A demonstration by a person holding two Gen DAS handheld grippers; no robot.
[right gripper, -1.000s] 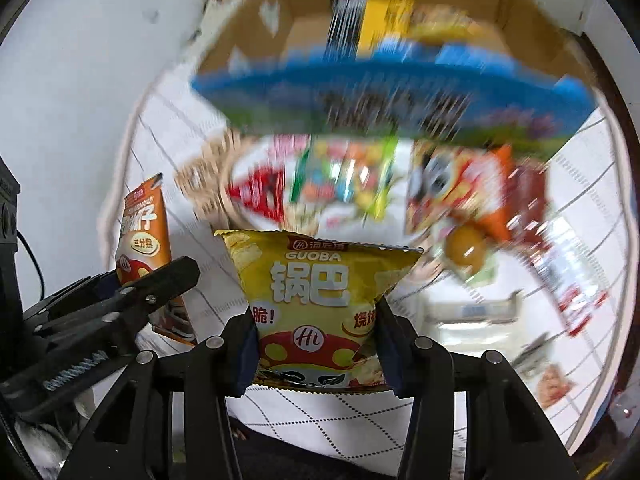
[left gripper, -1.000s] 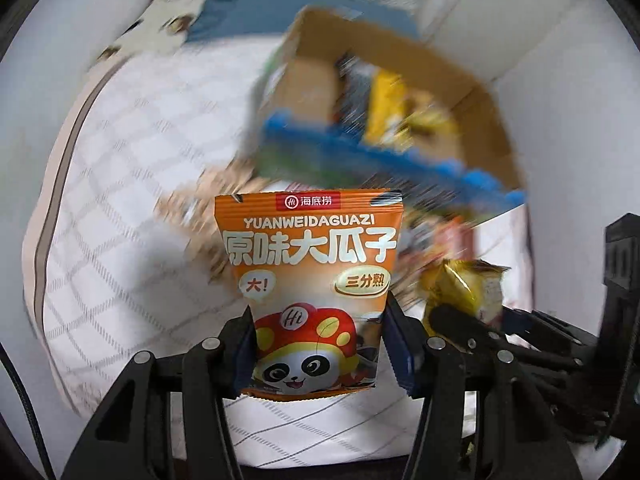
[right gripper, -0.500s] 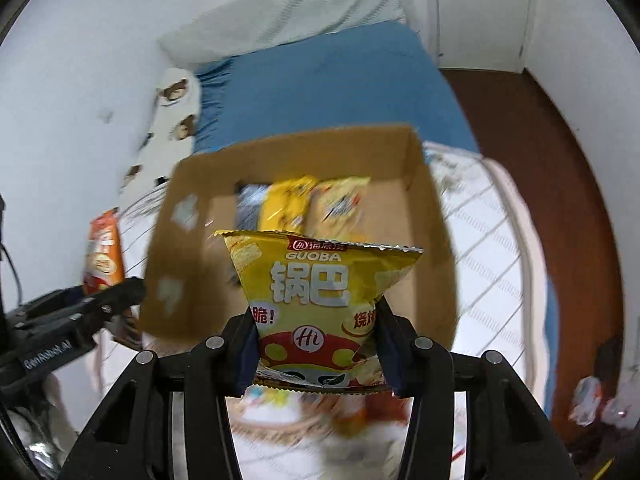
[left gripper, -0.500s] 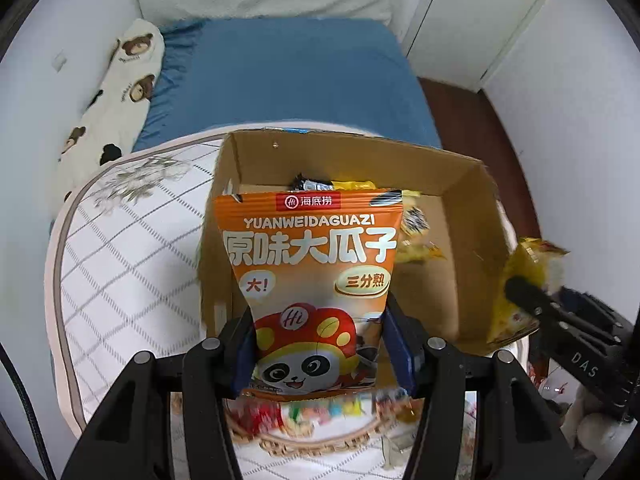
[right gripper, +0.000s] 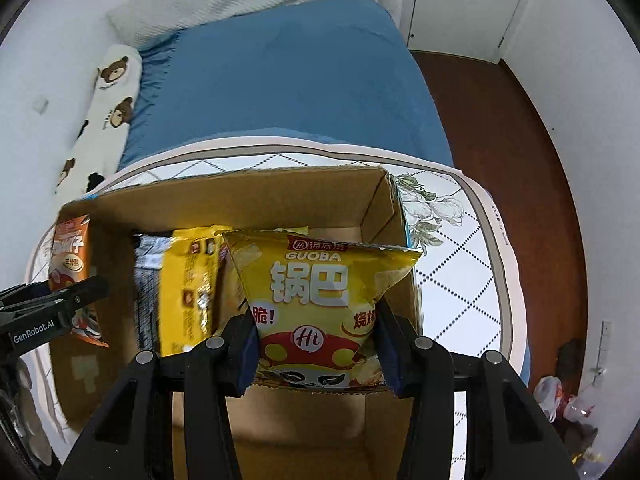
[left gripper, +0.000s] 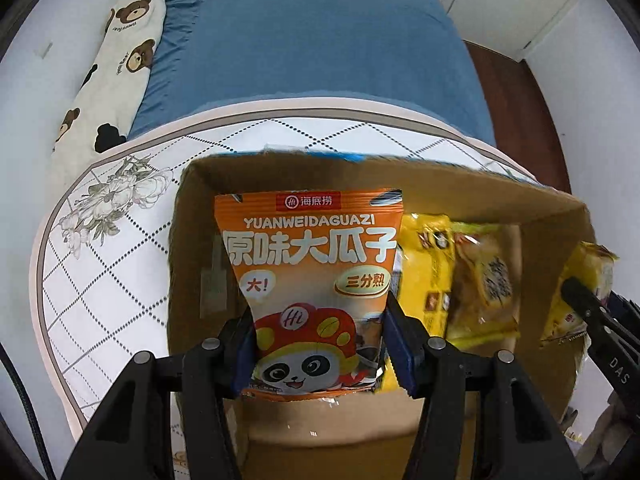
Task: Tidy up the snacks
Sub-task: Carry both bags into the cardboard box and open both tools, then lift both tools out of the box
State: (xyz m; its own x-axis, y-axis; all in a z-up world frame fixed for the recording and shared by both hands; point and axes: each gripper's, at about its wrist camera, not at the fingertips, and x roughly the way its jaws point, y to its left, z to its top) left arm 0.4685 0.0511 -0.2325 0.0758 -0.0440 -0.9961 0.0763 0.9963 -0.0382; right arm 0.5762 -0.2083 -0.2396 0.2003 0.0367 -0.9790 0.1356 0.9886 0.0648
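Fingers of the left gripper [left gripper: 319, 354] press in from both sides on the lower part of an orange sunflower-seed packet [left gripper: 310, 280], which stands upright at 6 o'clock in the left wrist view. The packet hangs over the open cardboard box [left gripper: 460, 192], near the box's wall at 9 o'clock. Beyond it, toward 3 o'clock, yellow snack bags [left gripper: 460, 276] lie inside the box.

Likewise clamped, the right gripper [right gripper: 316, 350] squeezes the bottom of a yellow guoba bag [right gripper: 320, 292], upright at 6 o'clock in the right wrist view and over the box's side at 3 o'clock. At 9 o'clock in that view the left gripper and its orange packet show, blurred, at the opposite end of the box.

Under the box lies a white quilted mat [left gripper: 104, 264] with dotted diamond lines and a flower print. Past it, toward 12 o'clock, spreads a blue bedsheet [right gripper: 288, 80], with a bear-print bolster [left gripper: 116, 64] along 10 o'clock and brown floor [right gripper: 512, 152] at 2 o'clock.
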